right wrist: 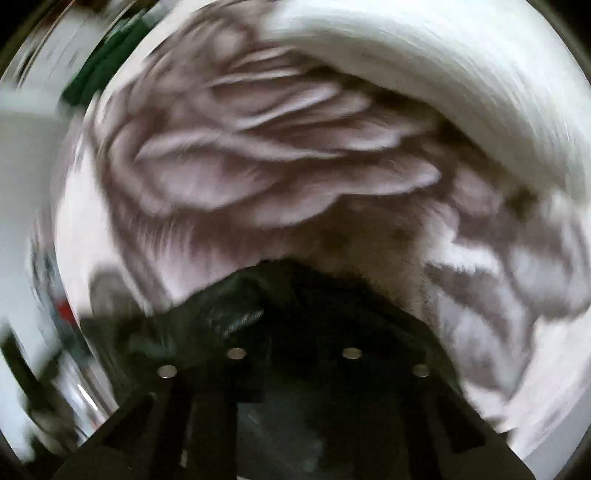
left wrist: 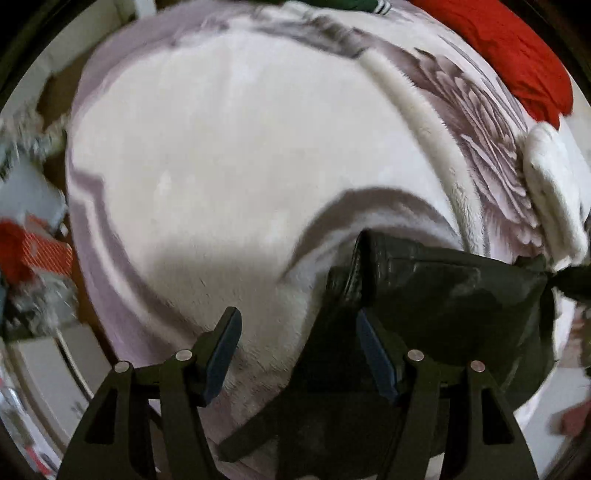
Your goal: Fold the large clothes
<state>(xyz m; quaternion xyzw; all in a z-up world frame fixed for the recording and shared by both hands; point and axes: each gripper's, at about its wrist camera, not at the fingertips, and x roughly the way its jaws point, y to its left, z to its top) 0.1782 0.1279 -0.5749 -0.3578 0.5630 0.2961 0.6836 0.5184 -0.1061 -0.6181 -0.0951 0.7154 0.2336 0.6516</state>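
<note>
— Right under the left wrist camera, the left tongs (left wrist: 297, 354) stand wide apart with nothing between them; one blue pad (left wrist: 221, 354) hangs over bare fleece and the other sits over the dark garment (left wrist: 443, 295). Do you read it the same?

— I do. That black garment lies on the plush blanket (left wrist: 221, 166), bunched toward the near right. Its top edge looks doubled over, though I can't say how neatly.

— And the right tongs (right wrist: 293, 332)?

— Can't tell. In the right wrist view the fingertips are buried in the dark cloth (right wrist: 258, 306) and everything is smeared with motion. They may be pinching it; I won't guess.

— So what worries you?

— Three things. If the right side is dragging the cloth while the left holds nothing, the garment will likely swing and twist rather than fold flat. Second, the fleece is deep and soft, so a closing pad could catch blanket pile along with the garment and lift both.

— Third?

— Crowding farther out. A white rolled piece (left wrist: 554, 199) sits beside the garment's far right end, with a red cloth (left wrist: 517, 62) beyond it and something green (left wrist: 347, 3) at the far edge. A wide sweep could snag the white one
</note>
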